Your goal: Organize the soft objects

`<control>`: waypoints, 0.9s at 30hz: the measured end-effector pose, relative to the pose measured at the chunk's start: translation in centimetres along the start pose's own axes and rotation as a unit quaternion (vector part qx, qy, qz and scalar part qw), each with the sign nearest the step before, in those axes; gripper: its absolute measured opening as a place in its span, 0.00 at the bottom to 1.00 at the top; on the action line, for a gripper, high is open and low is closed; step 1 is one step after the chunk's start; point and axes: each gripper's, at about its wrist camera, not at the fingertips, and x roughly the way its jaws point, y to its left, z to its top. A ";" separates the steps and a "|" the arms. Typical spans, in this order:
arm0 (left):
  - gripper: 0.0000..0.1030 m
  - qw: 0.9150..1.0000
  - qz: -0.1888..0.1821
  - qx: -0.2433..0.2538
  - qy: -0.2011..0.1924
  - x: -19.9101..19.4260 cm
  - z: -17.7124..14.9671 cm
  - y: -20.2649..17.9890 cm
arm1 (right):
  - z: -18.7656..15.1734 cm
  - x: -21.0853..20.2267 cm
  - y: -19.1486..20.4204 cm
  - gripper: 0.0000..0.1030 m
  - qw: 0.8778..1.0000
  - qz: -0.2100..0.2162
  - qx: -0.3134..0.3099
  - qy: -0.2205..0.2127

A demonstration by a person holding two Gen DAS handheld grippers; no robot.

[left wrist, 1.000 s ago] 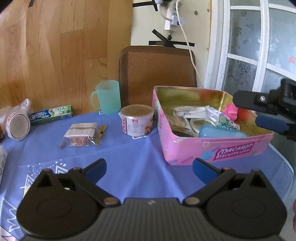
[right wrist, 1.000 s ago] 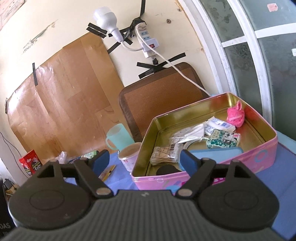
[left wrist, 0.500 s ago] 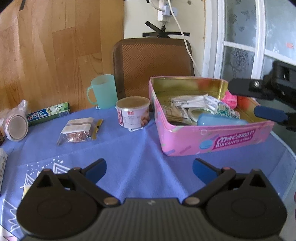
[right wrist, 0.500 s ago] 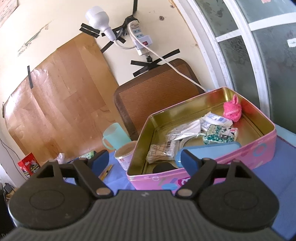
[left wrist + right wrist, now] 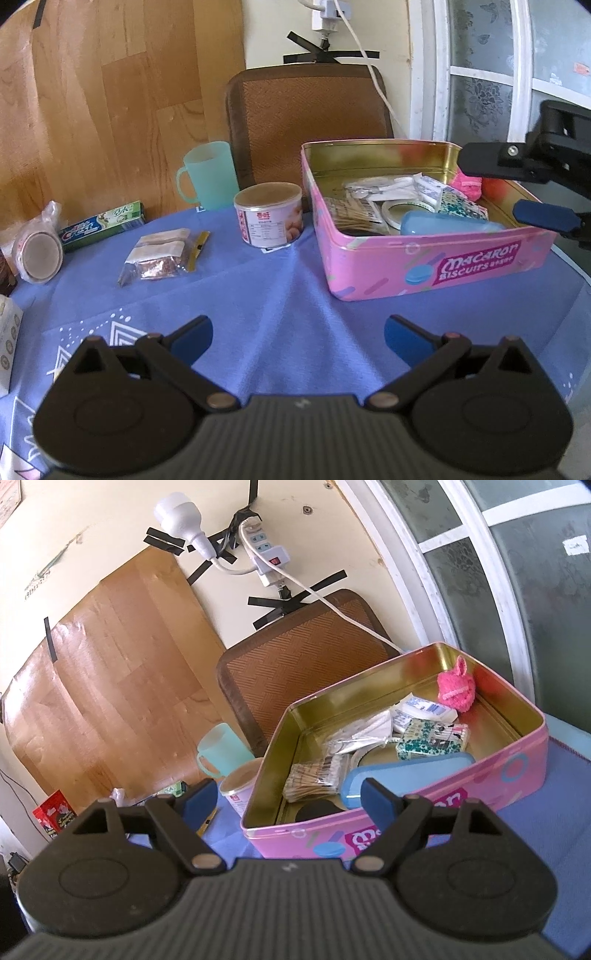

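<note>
Pink knitted pouch (image 5: 456, 691) sits in the far corner of the pink biscuit tin (image 5: 424, 258), beside a blue case (image 5: 406, 775) and cotton swabs (image 5: 317, 775). Left gripper (image 5: 298, 334) hovers over the blue tablecloth (image 5: 277, 288), jaws apart and empty; right gripper (image 5: 286, 800) faces the tin, jaws likewise spread

Tin (image 5: 424, 266): pink outside, gold inside. Tablecloth (image 5: 280, 295): blue, white motifs. Mug (image 5: 210, 177): mint. Knitted item (image 5: 456, 690): pink, possibly a pouch.

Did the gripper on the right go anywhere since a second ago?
Yes. In the left wrist view, the right gripper sits nearer the pink tin's right rim and the fuzzy pink toy.
</note>
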 end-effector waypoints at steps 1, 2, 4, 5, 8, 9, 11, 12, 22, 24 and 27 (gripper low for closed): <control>1.00 1.000 0.000 -0.001 0.000 0.0 0.0 0.2 | 0.1 0.1 -0.1 0.84 1.000 0.001 -0.001 0.001; 1.00 1.000 0.002 -0.004 0.000 0.1 0.0 0.3 | 0.1 0.1 -0.1 0.84 1.000 0.001 0.000 0.000; 1.00 1.000 0.004 -0.005 0.001 0.1 0.0 0.6 | 0.1 0.1 -0.1 0.84 1.000 0.000 0.000 0.000; 1.00 1.000 0.006 -0.006 0.001 0.1 -0.1 0.7 | 0.0 0.2 -0.2 0.84 1.000 0.000 0.000 0.001; 1.00 1.000 0.013 -0.006 0.005 0.3 -0.1 0.8 | -0.1 0.2 -0.1 0.84 1.000 0.000 0.000 0.003; 1.00 1.000 0.015 -0.005 0.008 0.3 -0.2 0.8 | -0.1 0.3 -0.1 0.84 1.000 0.000 0.000 0.004; 1.00 1.000 0.018 -0.003 0.015 0.4 -0.2 0.8 | -0.1 0.3 0.0 0.84 1.000 0.001 -0.001 0.005; 1.00 1.000 0.019 -0.003 0.015 0.4 -0.2 0.8 | -0.1 0.3 0.0 0.84 1.000 0.002 -0.002 0.004; 1.00 1.000 0.011 -0.018 0.024 0.5 -0.4 1.4 | 0.0 0.3 0.0 0.84 1.000 0.003 -0.003 0.004; 1.00 1.000 0.011 -0.018 0.024 0.5 -0.4 1.5 | 0.0 0.3 0.0 0.84 1.000 0.003 -0.003 0.004; 1.00 0.999 0.010 -0.019 0.025 0.5 -0.4 1.4 | 0.0 0.3 0.0 0.84 1.000 0.003 -0.003 0.004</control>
